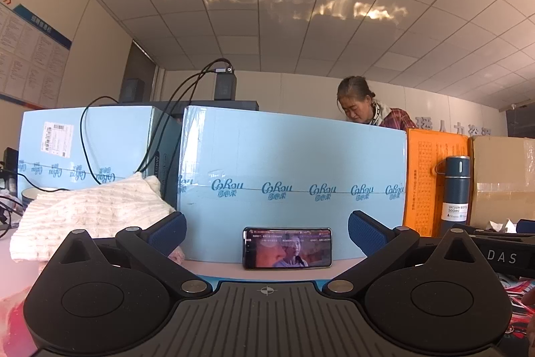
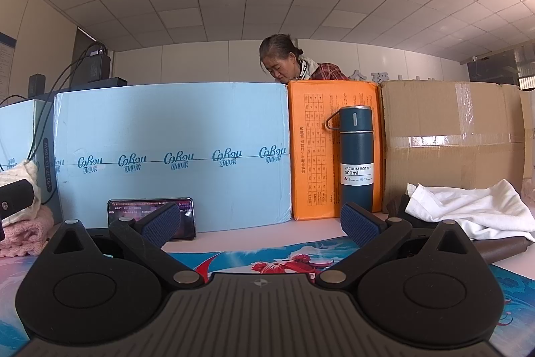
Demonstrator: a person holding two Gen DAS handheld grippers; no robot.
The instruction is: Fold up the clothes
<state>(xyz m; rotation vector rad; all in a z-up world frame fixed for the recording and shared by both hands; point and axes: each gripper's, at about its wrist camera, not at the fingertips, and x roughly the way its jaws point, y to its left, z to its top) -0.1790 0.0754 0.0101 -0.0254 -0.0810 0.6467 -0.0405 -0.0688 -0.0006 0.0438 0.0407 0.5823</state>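
Observation:
A cream knitted garment (image 1: 90,216) lies folded on a pink one (image 1: 177,255) at the left of the table; both show again at the left edge of the right wrist view, cream knit (image 2: 20,176) over pink knit (image 2: 23,233). A crumpled white garment (image 2: 474,209) rests on a brown garment (image 2: 501,248) at the right. My left gripper (image 1: 266,231) is open, low over the table, holding nothing. My right gripper (image 2: 260,221) is open too, empty, with the white garment just right of its right finger (image 2: 362,223).
A phone (image 1: 287,247) leans against the light blue boxes (image 1: 294,169). Behind stand an orange box (image 2: 334,149), a blue vacuum bottle (image 2: 356,156) and a cardboard box (image 2: 451,136). A person (image 2: 287,62) bends behind the boxes. A printed mat (image 2: 267,260) covers the table.

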